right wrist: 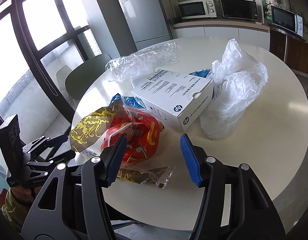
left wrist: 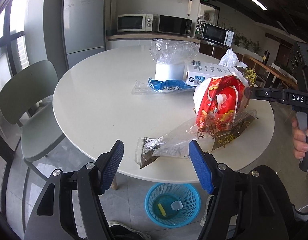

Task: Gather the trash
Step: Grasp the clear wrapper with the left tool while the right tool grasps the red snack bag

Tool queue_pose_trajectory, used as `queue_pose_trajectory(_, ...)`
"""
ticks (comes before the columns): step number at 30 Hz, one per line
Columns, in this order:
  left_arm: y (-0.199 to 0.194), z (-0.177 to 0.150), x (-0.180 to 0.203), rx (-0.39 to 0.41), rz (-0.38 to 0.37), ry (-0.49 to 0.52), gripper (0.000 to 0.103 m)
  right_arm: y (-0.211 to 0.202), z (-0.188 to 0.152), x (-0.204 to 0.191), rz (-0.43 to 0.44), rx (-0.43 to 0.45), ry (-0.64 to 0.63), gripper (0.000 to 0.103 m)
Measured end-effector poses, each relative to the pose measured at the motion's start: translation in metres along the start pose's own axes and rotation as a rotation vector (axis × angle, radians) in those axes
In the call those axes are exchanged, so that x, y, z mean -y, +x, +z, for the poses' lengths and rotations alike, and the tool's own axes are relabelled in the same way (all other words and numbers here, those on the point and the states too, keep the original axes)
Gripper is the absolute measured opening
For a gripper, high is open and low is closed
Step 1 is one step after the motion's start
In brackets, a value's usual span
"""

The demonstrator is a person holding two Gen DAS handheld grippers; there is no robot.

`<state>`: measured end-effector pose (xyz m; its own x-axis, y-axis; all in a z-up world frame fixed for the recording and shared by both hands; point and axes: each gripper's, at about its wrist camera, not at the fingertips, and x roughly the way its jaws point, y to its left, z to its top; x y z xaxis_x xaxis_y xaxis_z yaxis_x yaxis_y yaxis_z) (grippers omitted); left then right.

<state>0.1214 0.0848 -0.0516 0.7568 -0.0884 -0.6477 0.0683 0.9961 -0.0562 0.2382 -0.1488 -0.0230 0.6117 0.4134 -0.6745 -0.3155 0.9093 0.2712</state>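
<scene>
Trash lies on a round white table [left wrist: 98, 104]. A red snack bag [left wrist: 220, 100] inside a clear gold-printed wrapper [left wrist: 194, 140] sits near the front edge; it also shows in the right wrist view [right wrist: 138, 138]. Behind it are a white HP box [left wrist: 206, 73] [right wrist: 174, 98], a blue wrapper [left wrist: 166, 86], a clear crumpled bag [left wrist: 172, 50] [right wrist: 142, 62] and a white plastic bag [right wrist: 236, 92]. My left gripper [left wrist: 156, 166] is open, just before the clear wrapper's end. My right gripper [right wrist: 152, 158] is open, its left finger at the red bag.
A blue mesh waste basket [left wrist: 172, 204] stands on the floor under the table's near edge, holding a few scraps. A green chair [left wrist: 31, 108] stands at the table's left. A fridge and microwaves line the back wall.
</scene>
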Motion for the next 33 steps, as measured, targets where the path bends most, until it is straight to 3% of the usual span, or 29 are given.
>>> queue_pose_trajectory(3,0.006,0.002,-0.001,-0.011,-0.004,0.035,0.068,0.005,0.002,-0.001,0.002,-0.013,-0.01,0.041)
queue_pose_trajectory(9,0.026,0.003,-0.006,-0.062,-0.095,0.06,0.067,0.012,0.005,-0.004,0.009,-0.037,-0.021,0.025)
queue_pose_trajectory(12,0.029,0.002,-0.003,-0.052,-0.13,0.075,0.062,0.014,0.008,-0.006,0.011,-0.042,-0.032,0.017)
queue_pose_trajectory(17,0.028,0.008,0.002,-0.016,-0.17,0.094,0.064,0.014,0.009,-0.009,0.004,-0.042,-0.052,0.007)
queue_pose_trajectory(24,0.021,0.017,0.007,0.028,-0.191,0.169,0.07,0.009,0.011,-0.006,-0.006,-0.033,-0.063,0.003)
queue_pose_trajectory(28,0.019,0.026,0.016,0.043,-0.246,0.256,0.074,0.007,0.01,-0.004,-0.004,-0.032,-0.065,0.003)
queue_pose_trajectory(33,0.036,0.032,0.034,-0.014,-0.348,0.405,0.074,0.005,0.01,-0.004,-0.003,-0.03,-0.062,0.003)
